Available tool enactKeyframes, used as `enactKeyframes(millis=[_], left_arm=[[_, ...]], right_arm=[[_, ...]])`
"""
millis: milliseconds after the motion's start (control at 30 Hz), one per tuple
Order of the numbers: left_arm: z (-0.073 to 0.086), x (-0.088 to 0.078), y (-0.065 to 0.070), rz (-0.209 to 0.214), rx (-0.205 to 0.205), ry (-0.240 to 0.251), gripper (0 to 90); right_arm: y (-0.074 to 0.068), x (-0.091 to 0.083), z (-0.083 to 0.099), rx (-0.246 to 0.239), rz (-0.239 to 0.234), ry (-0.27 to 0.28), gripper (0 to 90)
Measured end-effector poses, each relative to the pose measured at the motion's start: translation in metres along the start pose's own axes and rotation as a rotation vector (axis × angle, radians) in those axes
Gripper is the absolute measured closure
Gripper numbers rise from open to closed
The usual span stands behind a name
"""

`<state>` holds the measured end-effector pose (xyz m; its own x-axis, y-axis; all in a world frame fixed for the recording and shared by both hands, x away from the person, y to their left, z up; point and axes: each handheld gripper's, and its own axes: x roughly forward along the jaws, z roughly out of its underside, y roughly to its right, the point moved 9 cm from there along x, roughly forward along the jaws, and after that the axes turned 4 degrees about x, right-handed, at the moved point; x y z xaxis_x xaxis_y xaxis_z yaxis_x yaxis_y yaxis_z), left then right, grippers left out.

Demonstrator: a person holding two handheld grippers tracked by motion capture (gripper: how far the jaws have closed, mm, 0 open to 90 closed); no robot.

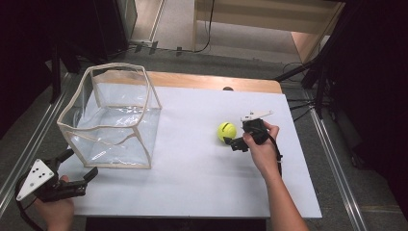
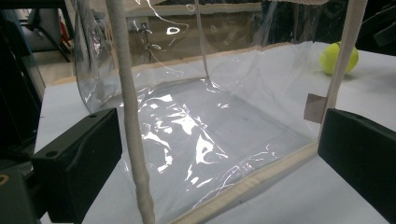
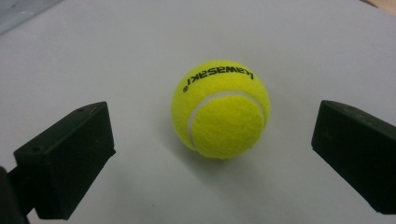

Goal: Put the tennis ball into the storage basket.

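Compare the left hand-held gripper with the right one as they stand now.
The left hand-held gripper sits at the table's near left corner, jaws facing the clear bag; the right hand-held gripper is mid-table, aimed at the tennis ball. The left's jaws straddle the bag's corner edge; the right's flank the ball without touching. Both are open.

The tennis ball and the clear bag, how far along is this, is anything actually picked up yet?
Nothing is done yet: the tennis ball sits on the white table, and the clear bag is empty. In hand: the right gripper is open with its jaws either side of the ball, not touching it; the left gripper is open at the bag's near corner. Probably left: gripping, lifting, bagging.
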<state>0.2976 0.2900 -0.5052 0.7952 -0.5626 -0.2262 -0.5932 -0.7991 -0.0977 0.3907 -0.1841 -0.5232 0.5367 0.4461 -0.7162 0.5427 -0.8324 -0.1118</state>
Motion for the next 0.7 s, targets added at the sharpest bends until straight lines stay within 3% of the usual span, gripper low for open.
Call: enactKeyframes(millis=[700], left_arm=[[0.000, 0.000, 0.000, 0.004, 0.000, 0.003, 0.1]], right_arm=[[0.000, 0.021, -0.002, 0.006, -0.004, -0.131, 0.0]])
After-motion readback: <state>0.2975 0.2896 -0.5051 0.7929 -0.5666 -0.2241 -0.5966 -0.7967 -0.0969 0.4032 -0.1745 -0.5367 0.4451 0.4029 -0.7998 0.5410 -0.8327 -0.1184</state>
